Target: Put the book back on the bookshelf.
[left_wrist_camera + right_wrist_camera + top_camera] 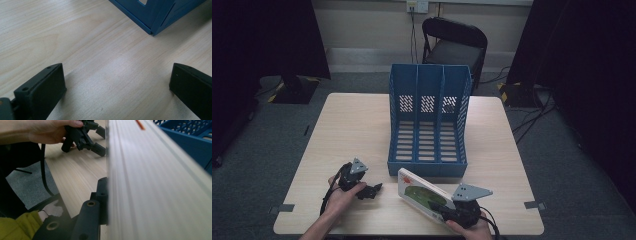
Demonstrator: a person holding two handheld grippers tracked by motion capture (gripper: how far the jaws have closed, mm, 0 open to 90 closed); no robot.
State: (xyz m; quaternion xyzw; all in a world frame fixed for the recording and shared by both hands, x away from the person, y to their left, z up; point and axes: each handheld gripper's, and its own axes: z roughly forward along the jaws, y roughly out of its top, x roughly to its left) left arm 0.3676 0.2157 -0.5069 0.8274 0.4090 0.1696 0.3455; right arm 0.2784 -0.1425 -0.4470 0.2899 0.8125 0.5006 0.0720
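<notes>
A white book [422, 193] with a green picture on its cover stands on edge near the table's front, just in front of the blue three-slot file rack [430, 82]. My right gripper [439, 206] is shut on the book's near end. In the right gripper view one black finger [102, 192] presses against the book's pale page edges [155, 182], and the other finger is hidden behind it. My left gripper [374, 190] rests low over the table to the left of the book, open. Its jaws stand wide apart with only bare wood between them [117, 85]. A corner of the rack [155, 15] lies ahead of it.
The light wooden table [357, 130] has bare room left of the rack. A black folding chair [455, 45] stands behind the table's far edge. Dark curtains hang on both sides, and cables lie on the grey floor [532, 120] at the right. The left gripper [101, 140] also shows beyond the book.
</notes>
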